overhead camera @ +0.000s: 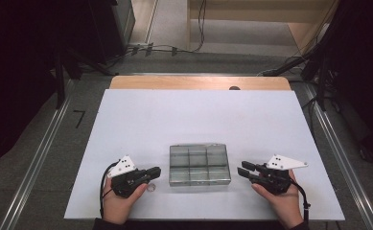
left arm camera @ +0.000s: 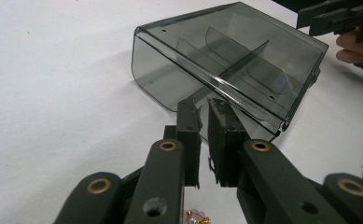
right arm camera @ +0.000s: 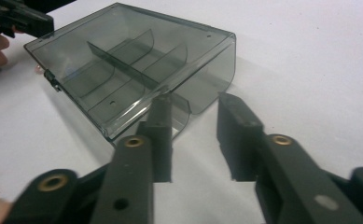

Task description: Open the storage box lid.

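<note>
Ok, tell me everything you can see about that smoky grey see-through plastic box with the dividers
The smoky grey transparent plastic box lies flat on the white table cover, near its front edge, between the two grippers. Inner dividers split it into six compartments, two rows of three, all looking empty. A clear lid seems closed over it, with a small latch on one side. Its corners are rounded. Neither gripper touches it.

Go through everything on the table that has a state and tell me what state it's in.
Compartment box: lid closed, flat on the table, compartments look empty.
Left gripper: jaws a narrow gap apart, nothing between them, just short of the box.
Right gripper: jaws open, holding nothing, beside the box.
Small trinket: lying loose by the left gripper.
</note>
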